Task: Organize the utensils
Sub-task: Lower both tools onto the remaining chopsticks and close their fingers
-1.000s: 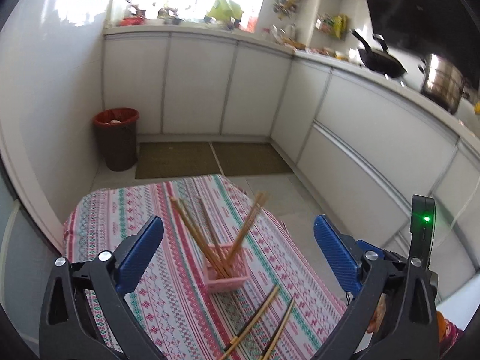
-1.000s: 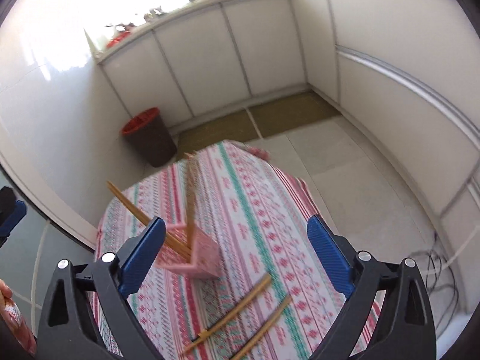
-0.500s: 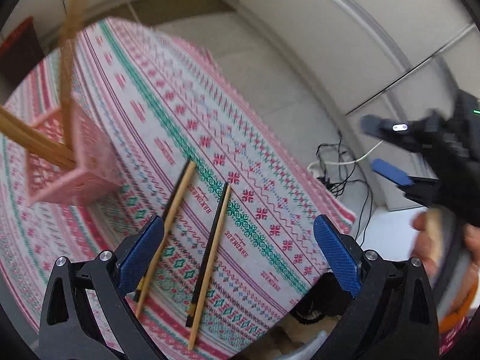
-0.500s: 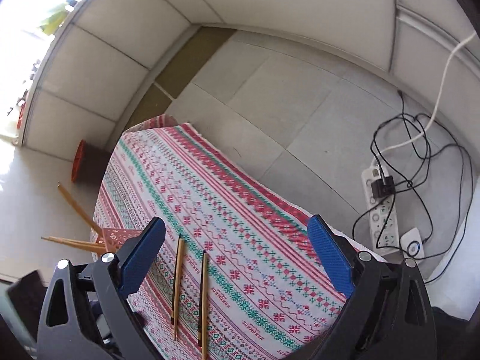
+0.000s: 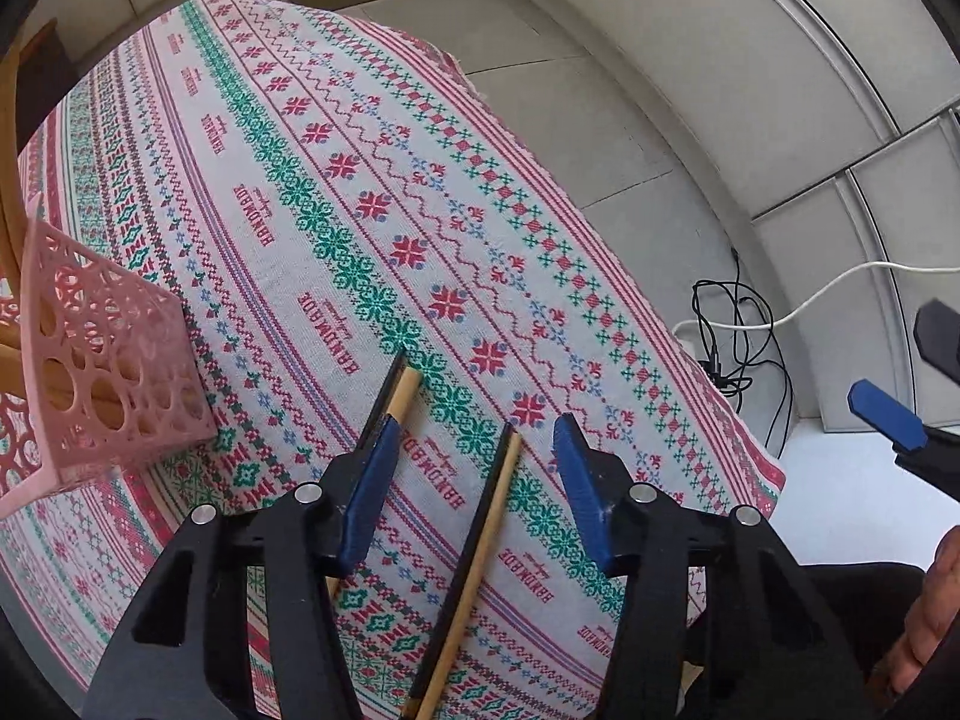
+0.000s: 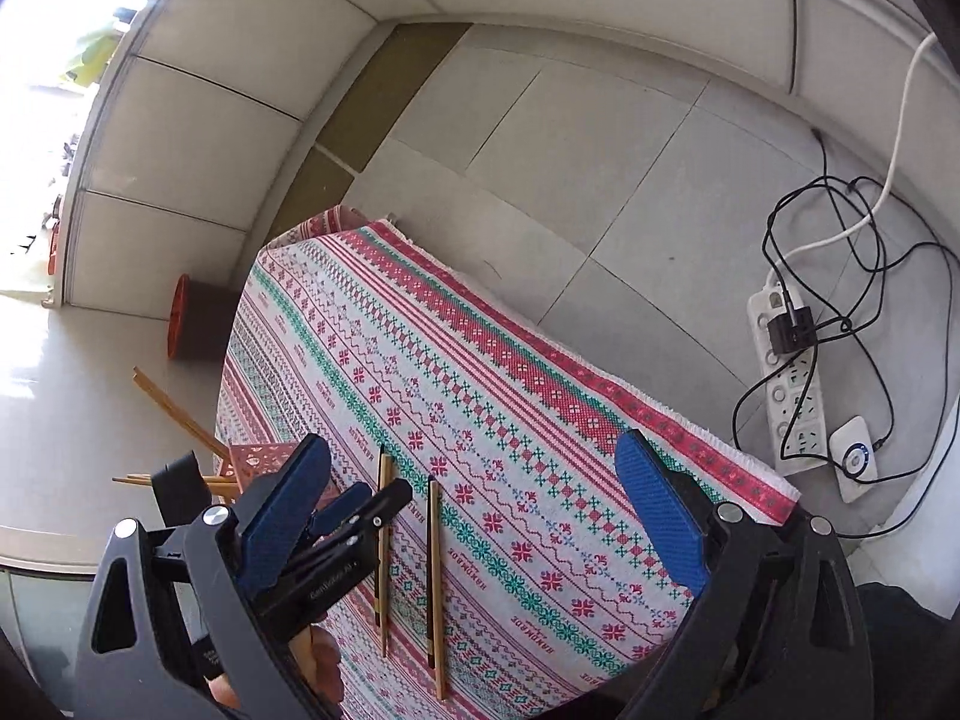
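Left gripper [image 5: 474, 450] pointing steeply down over the table [image 5: 312, 138]. Jaws have just been closing, now about half open. One chopstick [image 5: 480, 546] lies between them, pads not touching it yet. Second chopstick [image 5: 399, 405] sits just outside the left pad, partly under it.

Right gripper [image 6: 474, 480] wide open, nothing between its jaws, hovering to the right of the left one. Both loose sticks lie just ahead of its left finger.

Pink holder [image 5: 108, 372] is off to the left gripper's left, close by, with several chopsticks already standing tilted in it.

Handling, my read: thin, light, stiff wooden sticks, smooth finish, so likely to roll or pivot in a narrow pinch. Best to take hold near mid-length so it stays balanced, then tip it upright for the holder. Holder looks like light perforated plastic and could tip or slide if a stick pushes on it.

Surface: patterned woven tablecloth [image 6: 480, 372], some friction, sticks lie flat so the pads need to get right down to the cloth. Room: tiled kitchen floor, white cabinets, power strip [image 6: 792, 378] and cables on the floor past the table's right edge.
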{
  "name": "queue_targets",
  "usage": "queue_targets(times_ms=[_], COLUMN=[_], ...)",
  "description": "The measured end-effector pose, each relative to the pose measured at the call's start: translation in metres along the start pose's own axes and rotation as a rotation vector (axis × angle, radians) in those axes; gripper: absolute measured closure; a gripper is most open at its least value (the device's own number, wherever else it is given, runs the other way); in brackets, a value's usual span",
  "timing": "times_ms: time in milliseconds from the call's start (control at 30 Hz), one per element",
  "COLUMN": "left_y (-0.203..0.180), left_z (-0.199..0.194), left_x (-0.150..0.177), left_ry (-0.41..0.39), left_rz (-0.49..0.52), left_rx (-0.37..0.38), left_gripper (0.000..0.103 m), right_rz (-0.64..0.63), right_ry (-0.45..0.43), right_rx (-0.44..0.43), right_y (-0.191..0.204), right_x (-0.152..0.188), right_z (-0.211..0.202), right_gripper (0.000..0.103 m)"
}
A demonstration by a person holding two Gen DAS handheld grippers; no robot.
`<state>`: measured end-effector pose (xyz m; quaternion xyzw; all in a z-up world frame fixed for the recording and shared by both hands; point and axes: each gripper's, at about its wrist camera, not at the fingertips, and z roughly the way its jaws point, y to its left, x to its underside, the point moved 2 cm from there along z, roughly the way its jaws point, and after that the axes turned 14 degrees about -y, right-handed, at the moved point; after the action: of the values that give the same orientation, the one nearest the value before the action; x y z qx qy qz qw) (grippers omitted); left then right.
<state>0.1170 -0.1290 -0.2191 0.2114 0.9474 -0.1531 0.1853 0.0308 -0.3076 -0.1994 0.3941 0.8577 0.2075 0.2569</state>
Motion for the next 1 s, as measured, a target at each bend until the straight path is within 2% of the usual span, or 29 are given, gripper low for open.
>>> queue_targets(times_ms=[200, 367, 400, 500, 567, 600, 633, 733, 900, 1000], left_y=[0.006, 0.006, 0.005, -0.001, -0.001, 0.001, 0.006, 0.025, 0.023, 0.022], left_z=[0.016, 0.028, 0.029, 0.031, 0.032, 0.031, 0.029, 0.016, -0.024, -0.058], left_x=[0.002, 0.008, 0.008, 0.01, 0.011, 0.012, 0.013, 0.022, 0.039, 0.045], left_ry=[0.03, 0.05, 0.054, 0.052, 0.042, 0.035, 0.025, -0.016, -0.078, -0.131], left_rz=[-0.007, 0.03, 0.044, 0.092, 0.106, 0.109, 0.111, 0.126, 0.18, 0.183], left_rx=[-0.003, -0.022, -0.032, -0.089, -0.106, -0.112, -0.117, -0.121, -0.141, -0.127], left_gripper=[0.052, 0.055, 0.057, 0.073, 0.079, 0.085, 0.091, 0.096, 0.097, 0.097], right_rz=[-0.004, 0.011, 0.01, -0.004, -0.022, -0.03, -0.037, -0.074, -0.211, -0.265], right_ry=[0.009, 0.004, 0.003, 0.001, 0.002, 0.003, 0.006, 0.029, 0.092, 0.146], right_rx=[0.003, 0.014, 0.016, 0.028, 0.043, 0.052, 0.06, 0.079, 0.096, 0.107], right_y=[0.0, -0.003, -0.004, -0.003, -0.002, -0.003, -0.003, 0.001, 0.025, 0.033], right_x=[0.002, -0.001, -0.001, -0.002, -0.001, -0.001, 0.0, 0.009, 0.041, 0.06], right_z=[0.002, 0.002, 0.002, 0.002, 0.004, 0.006, 0.008, 0.018, 0.042, 0.059], right_gripper=[0.01, 0.01, 0.01, 0.01, 0.01, 0.01, 0.01, 0.01, 0.011, 0.027])
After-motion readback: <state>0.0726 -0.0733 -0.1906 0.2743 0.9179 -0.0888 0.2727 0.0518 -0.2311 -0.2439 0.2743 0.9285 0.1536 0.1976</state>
